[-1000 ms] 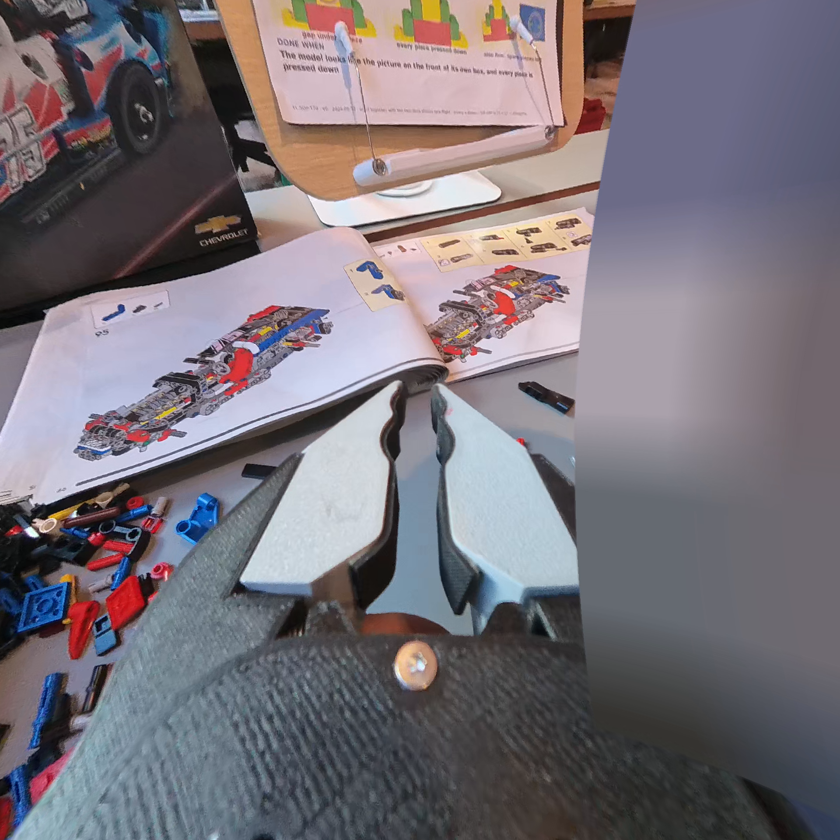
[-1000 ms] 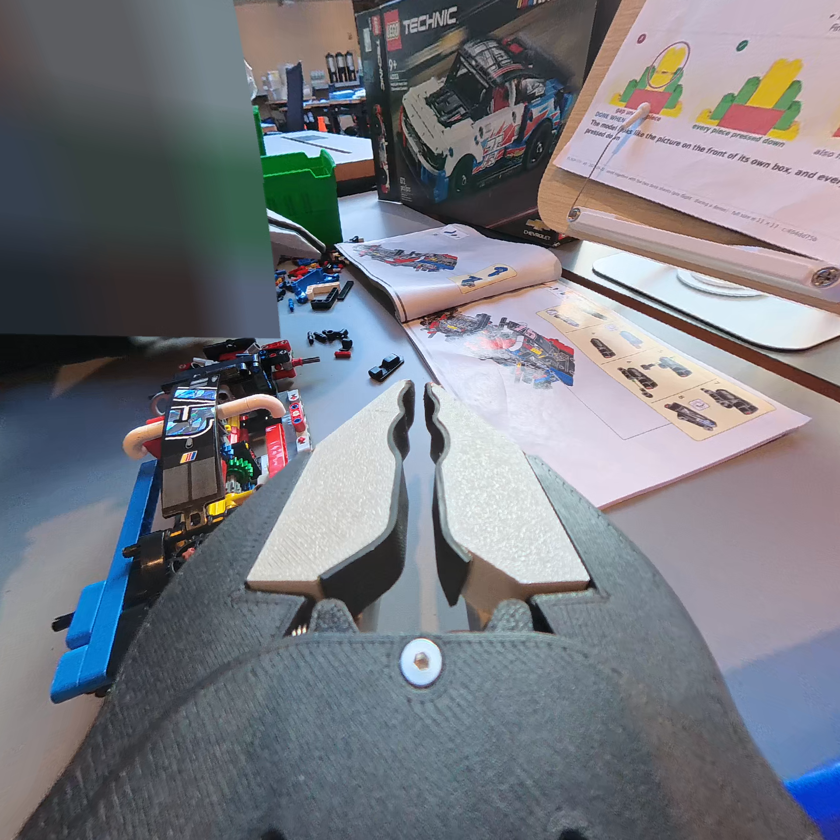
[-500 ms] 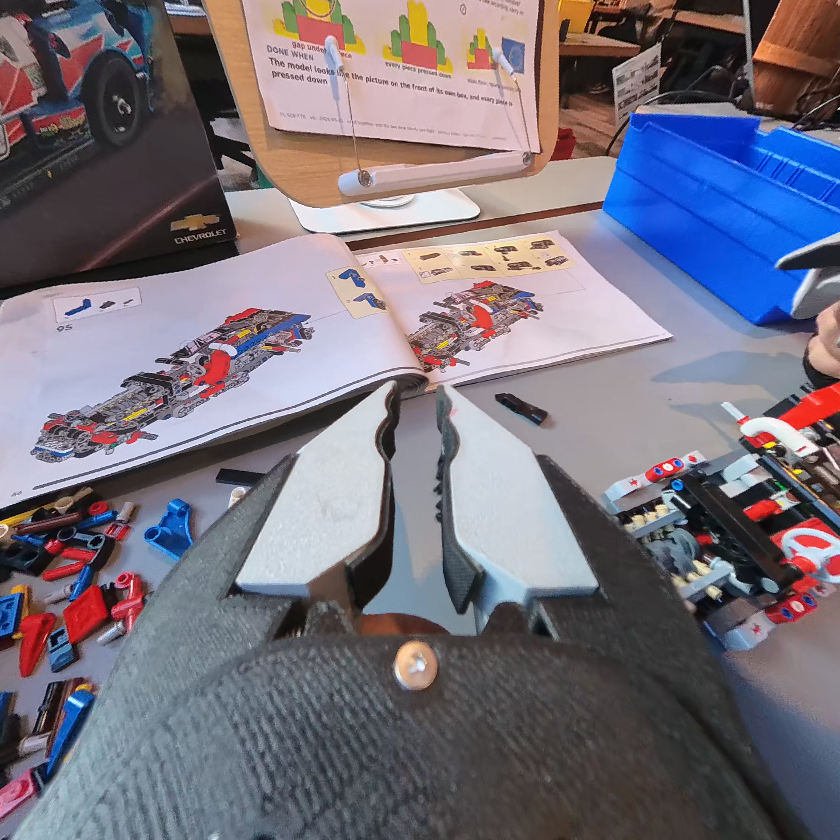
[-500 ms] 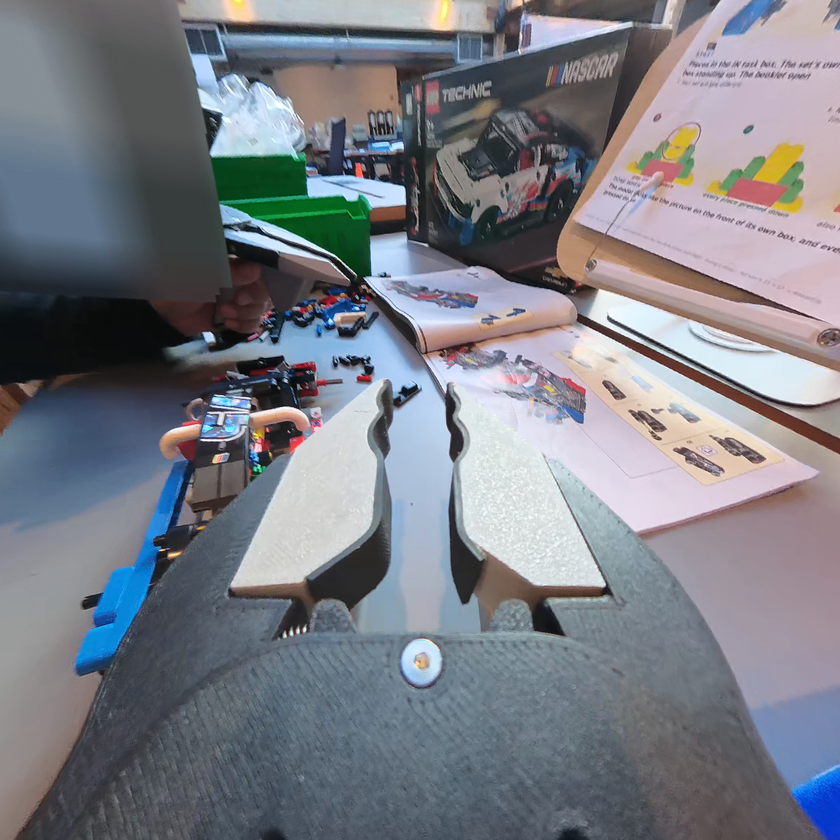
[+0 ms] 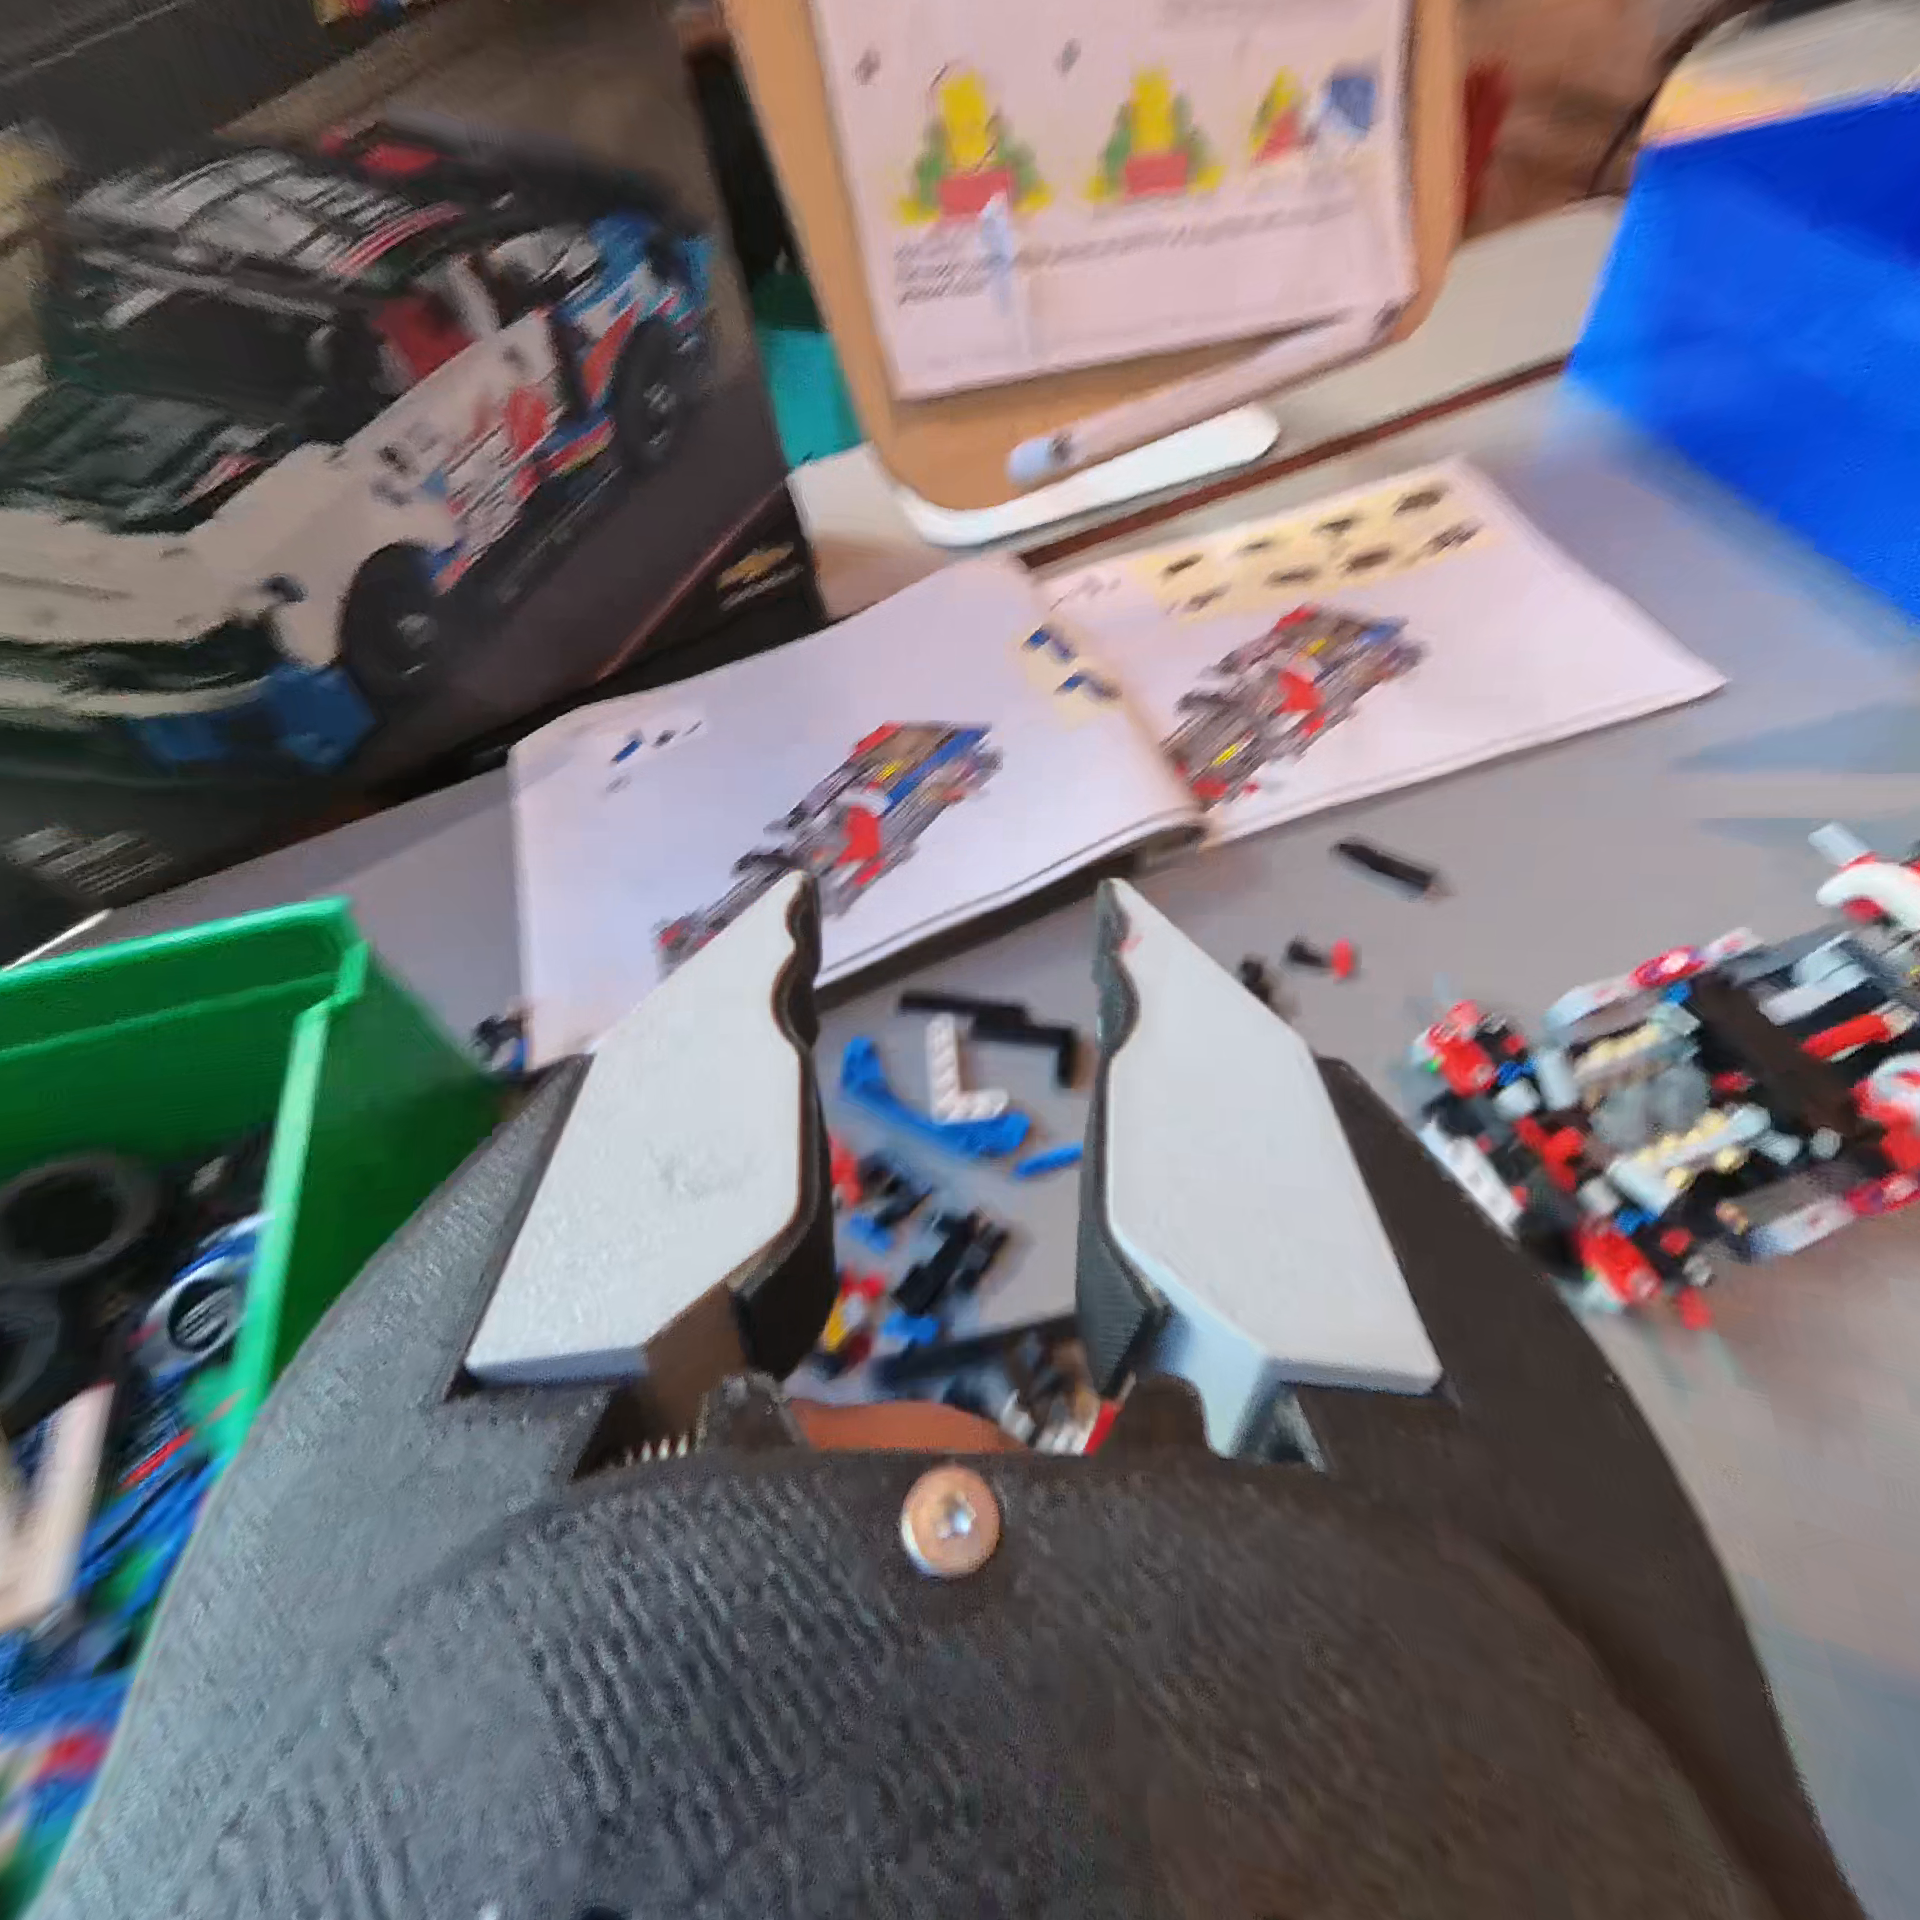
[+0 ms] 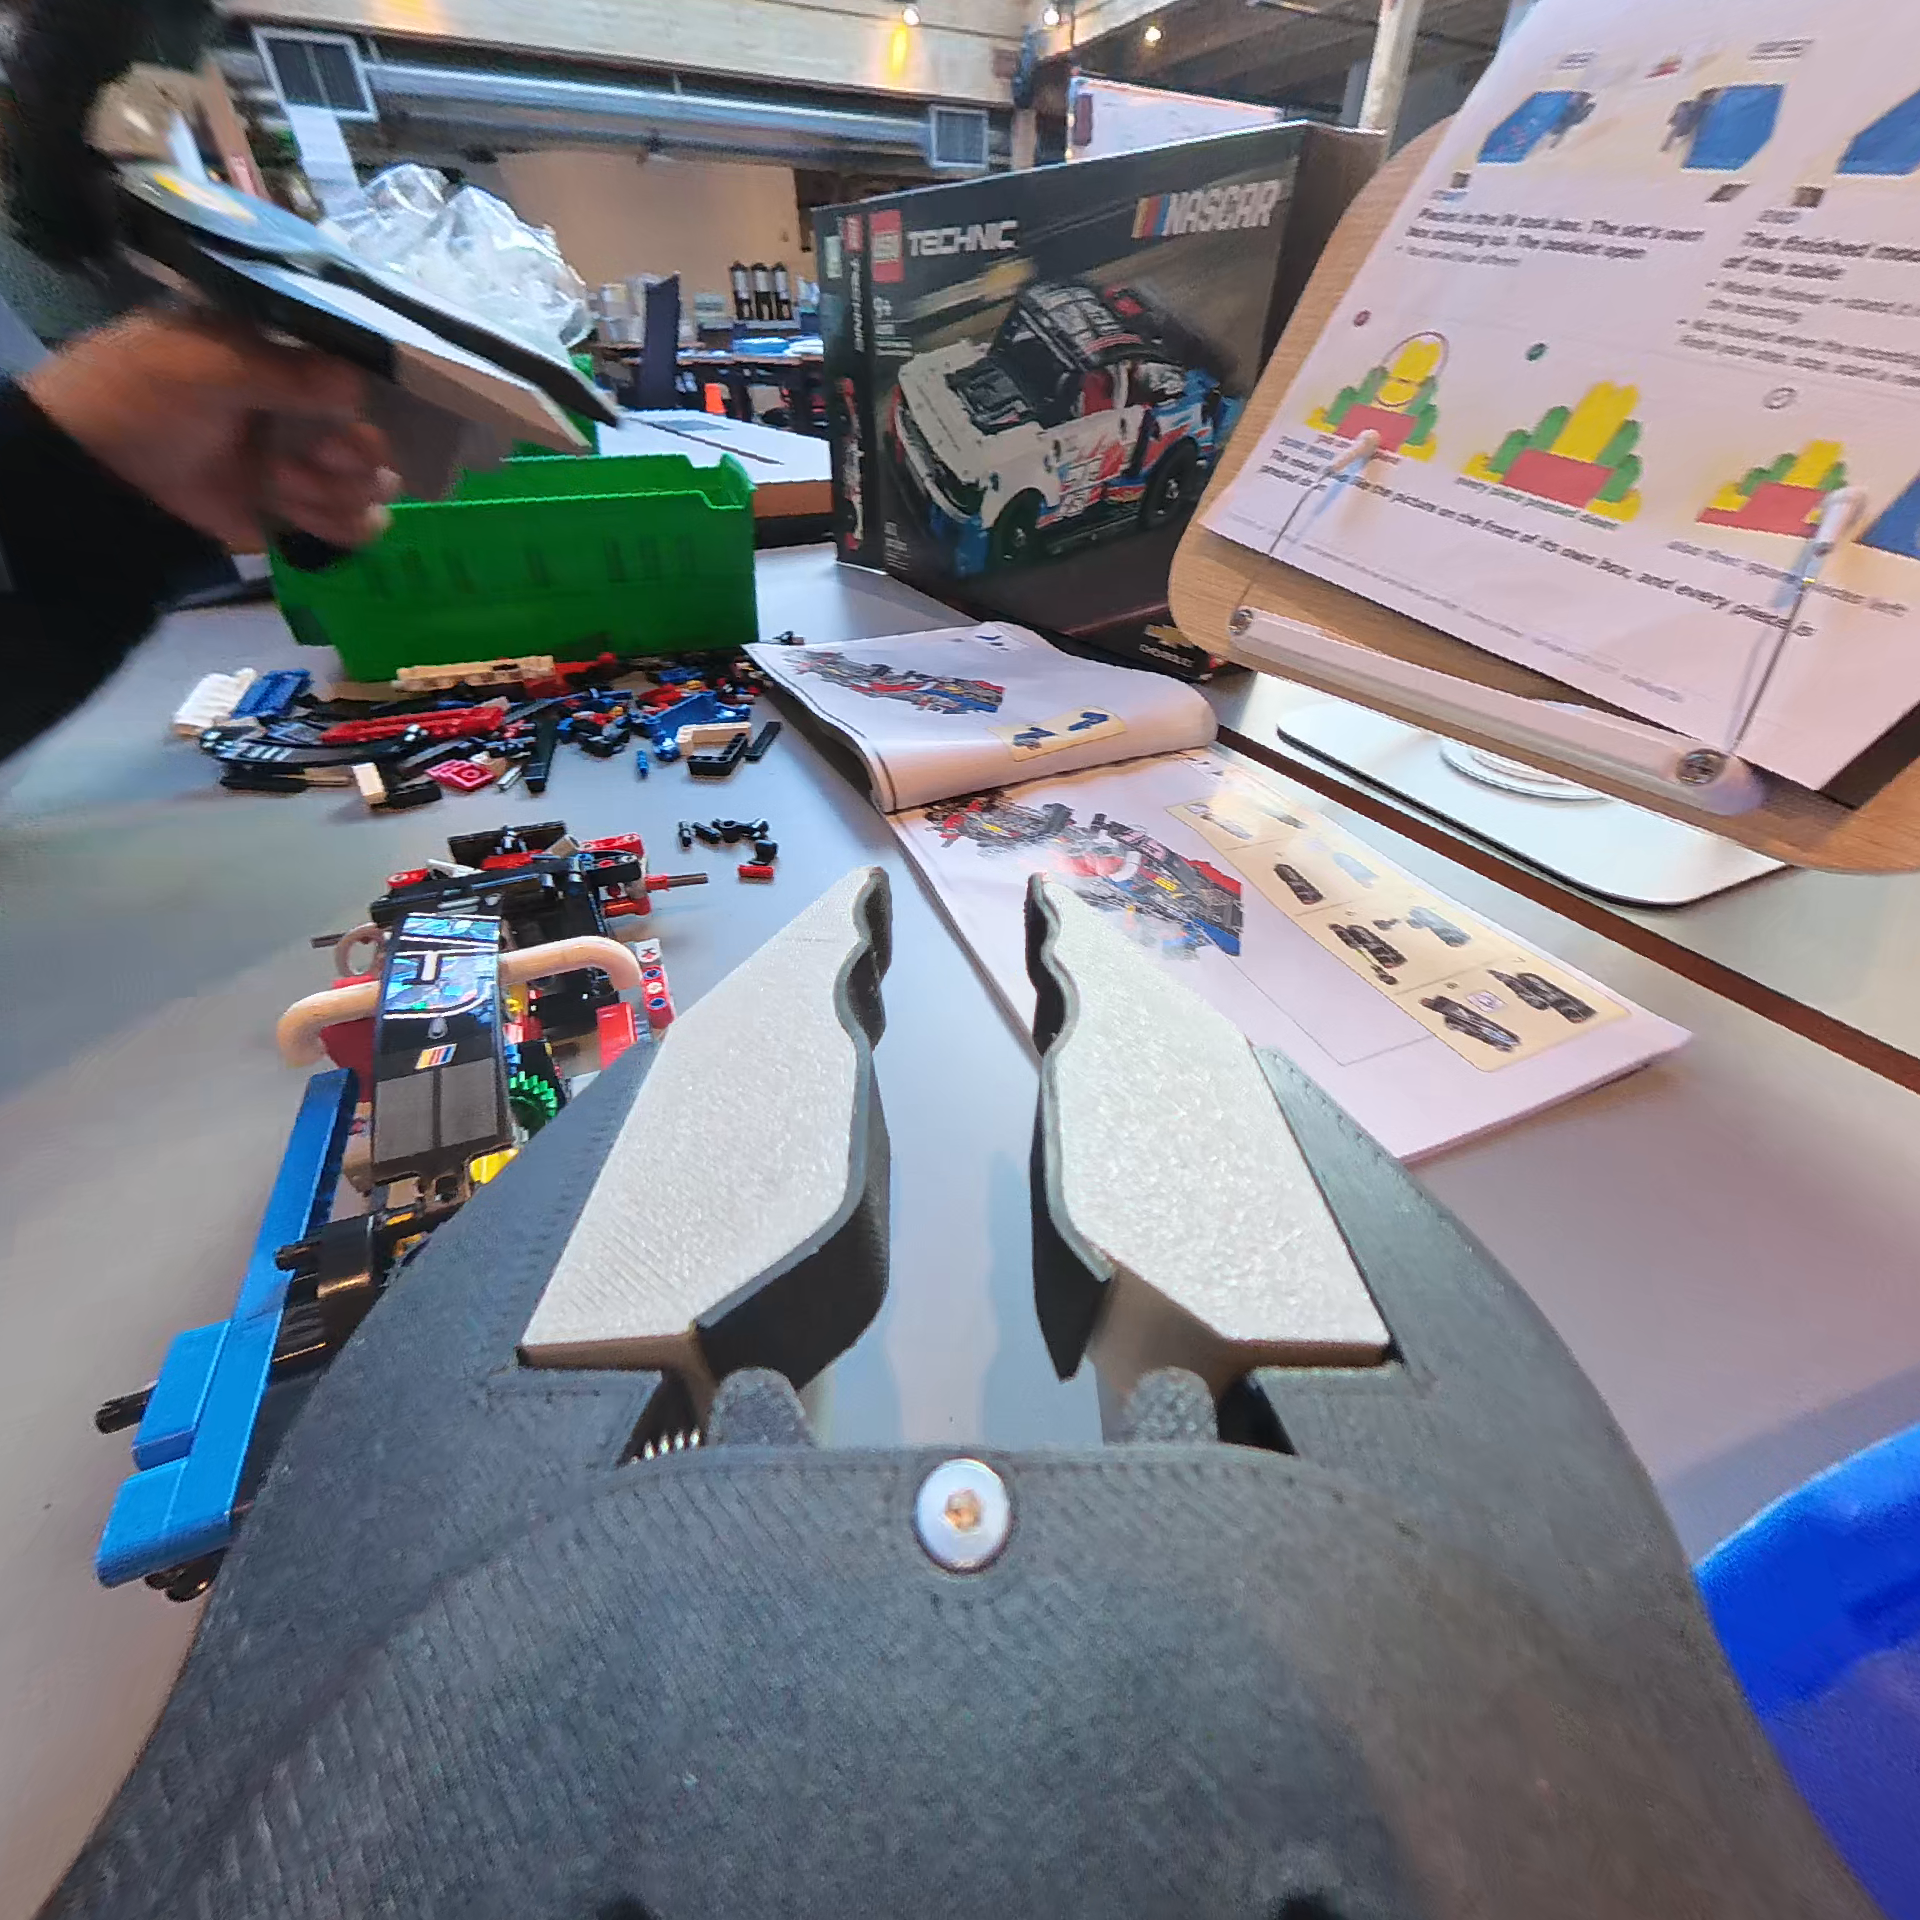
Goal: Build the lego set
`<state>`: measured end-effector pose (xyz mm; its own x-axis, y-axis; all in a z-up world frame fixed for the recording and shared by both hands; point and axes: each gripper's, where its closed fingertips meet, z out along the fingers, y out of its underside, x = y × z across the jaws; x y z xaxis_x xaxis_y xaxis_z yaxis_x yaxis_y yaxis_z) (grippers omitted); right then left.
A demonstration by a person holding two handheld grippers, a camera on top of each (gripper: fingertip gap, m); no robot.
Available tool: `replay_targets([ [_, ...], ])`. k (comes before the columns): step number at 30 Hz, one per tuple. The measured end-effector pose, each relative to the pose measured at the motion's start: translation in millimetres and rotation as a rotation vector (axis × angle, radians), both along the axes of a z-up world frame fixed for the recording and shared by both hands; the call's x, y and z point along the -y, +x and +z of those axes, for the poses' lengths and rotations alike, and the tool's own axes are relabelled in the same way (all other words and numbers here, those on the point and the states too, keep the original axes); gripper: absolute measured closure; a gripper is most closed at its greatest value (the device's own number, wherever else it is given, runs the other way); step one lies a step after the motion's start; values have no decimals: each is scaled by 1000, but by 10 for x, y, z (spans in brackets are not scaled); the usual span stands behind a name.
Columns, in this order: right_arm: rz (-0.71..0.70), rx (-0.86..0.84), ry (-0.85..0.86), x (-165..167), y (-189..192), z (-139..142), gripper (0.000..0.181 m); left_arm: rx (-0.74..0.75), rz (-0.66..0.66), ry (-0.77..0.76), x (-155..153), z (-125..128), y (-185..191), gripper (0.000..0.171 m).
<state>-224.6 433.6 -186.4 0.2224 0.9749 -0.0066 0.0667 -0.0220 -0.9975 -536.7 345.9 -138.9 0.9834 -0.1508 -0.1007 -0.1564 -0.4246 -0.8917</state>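
Left wrist view is motion-blurred. The grey table (image 5: pixel 1714 852) is seen with the set box (image 5: pixel 343 436) far left, the open instruction booklet (image 5: pixel 935 790) in the middle, a green bin (image 5: pixel 312 1039) near left and the part-built car (image 5: pixel 1714 1122) at right. Loose pieces (image 5: pixel 935 1195) are spread just beyond the left gripper (image 5: pixel 951 925), whose jaws are held wide with nothing between them.

Right wrist view: the same car (image 6: pixel 447 1018) is seen near left, the pile (image 6: pixel 499 727) farther off in front of the bin. The right gripper (image 6: pixel 956 904) is held low over bare table, jaws moderately apart, empty. The left gripper is raised and tilted down above the bin.

Judged step: a piece is to be picked. One piece should be isolated at the pile edge, approached slowly, gripped across flat faces and checked against the booklet.
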Motion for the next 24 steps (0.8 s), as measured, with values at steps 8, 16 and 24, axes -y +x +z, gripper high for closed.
replay_targets([
  [8,-61,48,11,-101,-1,-77,163,-53,87,-177,575,-323,-514,138],
  [16,-102,62,17,-165,25,-96,165,-34,8,-319,898,-649,-486,138],
  [24,-91,73,10,-153,12,-121,168,-38,34,-428,1030,-987,-598,140],
])
